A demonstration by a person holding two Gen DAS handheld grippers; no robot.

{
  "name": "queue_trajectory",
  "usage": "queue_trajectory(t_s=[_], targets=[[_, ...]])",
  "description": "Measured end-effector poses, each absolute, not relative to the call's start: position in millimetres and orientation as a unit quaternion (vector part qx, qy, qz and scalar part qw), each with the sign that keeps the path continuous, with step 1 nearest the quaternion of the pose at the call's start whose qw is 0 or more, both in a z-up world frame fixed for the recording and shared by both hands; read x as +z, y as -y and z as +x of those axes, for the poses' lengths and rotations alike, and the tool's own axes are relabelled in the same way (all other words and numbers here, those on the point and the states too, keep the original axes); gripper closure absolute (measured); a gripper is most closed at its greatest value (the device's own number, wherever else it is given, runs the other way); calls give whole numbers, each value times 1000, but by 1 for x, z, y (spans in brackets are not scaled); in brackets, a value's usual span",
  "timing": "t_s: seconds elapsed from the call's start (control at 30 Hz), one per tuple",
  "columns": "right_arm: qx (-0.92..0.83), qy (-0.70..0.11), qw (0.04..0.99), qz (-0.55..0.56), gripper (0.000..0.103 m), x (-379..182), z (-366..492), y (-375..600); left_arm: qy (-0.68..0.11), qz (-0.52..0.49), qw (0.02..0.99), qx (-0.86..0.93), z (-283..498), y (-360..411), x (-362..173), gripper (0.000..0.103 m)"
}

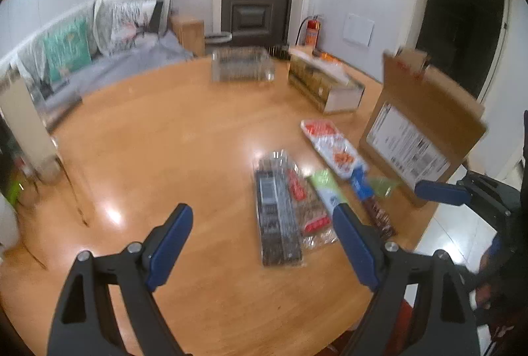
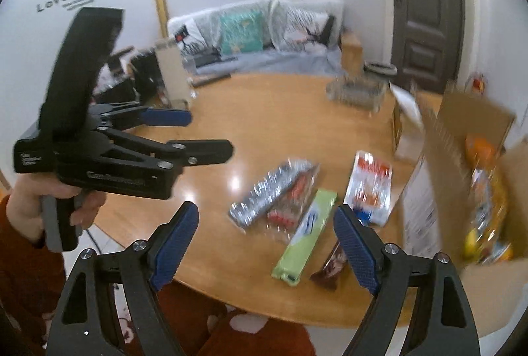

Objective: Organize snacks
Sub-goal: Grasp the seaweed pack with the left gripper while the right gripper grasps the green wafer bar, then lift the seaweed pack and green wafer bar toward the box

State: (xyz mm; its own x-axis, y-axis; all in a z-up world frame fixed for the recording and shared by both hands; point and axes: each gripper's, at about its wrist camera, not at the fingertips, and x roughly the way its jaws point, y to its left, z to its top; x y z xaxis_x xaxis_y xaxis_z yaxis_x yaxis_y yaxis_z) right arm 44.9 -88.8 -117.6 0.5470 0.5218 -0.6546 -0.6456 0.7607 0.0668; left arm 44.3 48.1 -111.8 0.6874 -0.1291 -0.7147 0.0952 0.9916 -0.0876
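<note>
Several snack packs lie on the round wooden table [image 1: 165, 141]: a dark silver pack [image 1: 277, 217], a clear pack with red print [image 1: 308, 210], a green pack [image 1: 325, 187], a white-and-red pack [image 1: 330, 141] and a brown bar [image 1: 379, 219]. My left gripper [image 1: 262, 209] hovers open above the dark pack, holding nothing. My right gripper [image 2: 266, 209] is open over the table's near edge, above the silver pack [image 2: 270, 187], the green pack [image 2: 307, 234] and the brown bar [image 2: 330, 270]. The left gripper [image 2: 211, 133] shows in a hand at the left, jaws apart.
An open cardboard box [image 2: 462, 131] at the table's right holds orange and yellow snack bags [image 2: 488, 191]. A wire basket [image 1: 242, 64] and a gold box [image 1: 325, 82] stand at the far side. A chair [image 1: 29, 131] and a sofa [image 1: 99, 59] stand beyond the left edge.
</note>
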Motion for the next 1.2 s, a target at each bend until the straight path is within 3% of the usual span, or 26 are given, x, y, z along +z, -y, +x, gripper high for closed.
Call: queue_trajectory(t_s=[0.1,0.27,0.37,0.53,0.67,0.83,0.93,1.2], targets=[[303,-355,879,-96,30,-143,57,90,-410,-24,909,-69,50,-45,-138,19],[291,-384,873,-77,46,-172,73,89,-431,-30,898,-80,66,-36,-166,45],[289,-390,871,-69,51,-182,80,88,-439,-26,894,-86,78,-29,-177,53],[281,-394,872,-74,52,-191,84,82,-444,-31,892,-82,94,-25,-187,53],[270,-397,874,-72,58,-197,87,81,-440,-36,893,-81,102,-24,-187,61],[253,-390,882,-79,66,-202,90,78,-437,-44,895,-81,106,-25,-187,63],[242,-385,886,-96,74,-203,89,73,-437,-38,896,-73,101,-28,-187,63],[212,-355,905,-97,79,-194,79,76,-434,-52,899,-31,64,-60,-188,64]])
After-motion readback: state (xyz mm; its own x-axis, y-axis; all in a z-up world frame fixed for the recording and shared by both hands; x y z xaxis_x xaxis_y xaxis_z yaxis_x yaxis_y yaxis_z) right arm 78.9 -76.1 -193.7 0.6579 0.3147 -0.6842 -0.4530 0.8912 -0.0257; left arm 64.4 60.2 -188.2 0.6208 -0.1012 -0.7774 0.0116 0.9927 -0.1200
